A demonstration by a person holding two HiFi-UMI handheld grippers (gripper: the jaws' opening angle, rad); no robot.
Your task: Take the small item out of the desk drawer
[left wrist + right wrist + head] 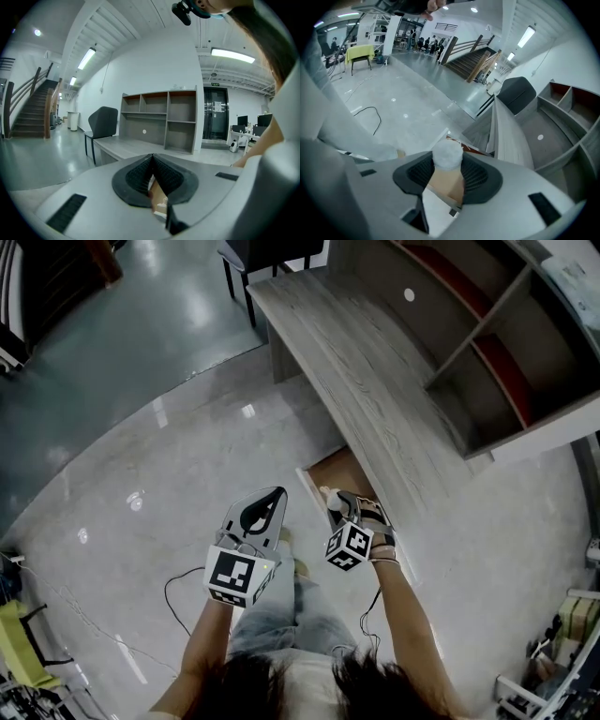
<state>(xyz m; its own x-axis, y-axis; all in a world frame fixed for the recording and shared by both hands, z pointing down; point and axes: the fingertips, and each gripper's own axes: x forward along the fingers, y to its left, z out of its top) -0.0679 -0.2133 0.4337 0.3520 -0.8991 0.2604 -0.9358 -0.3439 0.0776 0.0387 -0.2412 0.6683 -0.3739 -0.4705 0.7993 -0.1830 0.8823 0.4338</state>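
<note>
A white fluffy ball (447, 153) is pinched between the ribbed black jaws of the right gripper (336, 504), over the drawer (333, 472), whose brown floor shows behind the jaws. The ball looks soft, very light and squashy, so a gentle pinch across its middle should hold it. The left gripper (152, 161) has its jaws closed tip to tip on nothing. Beyond them runs the grey wood-grain tabletop (375, 399).

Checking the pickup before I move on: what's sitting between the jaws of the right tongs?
A small white fluffy ball, gripped by the right tongs. The right gripper view shows it.
</note>
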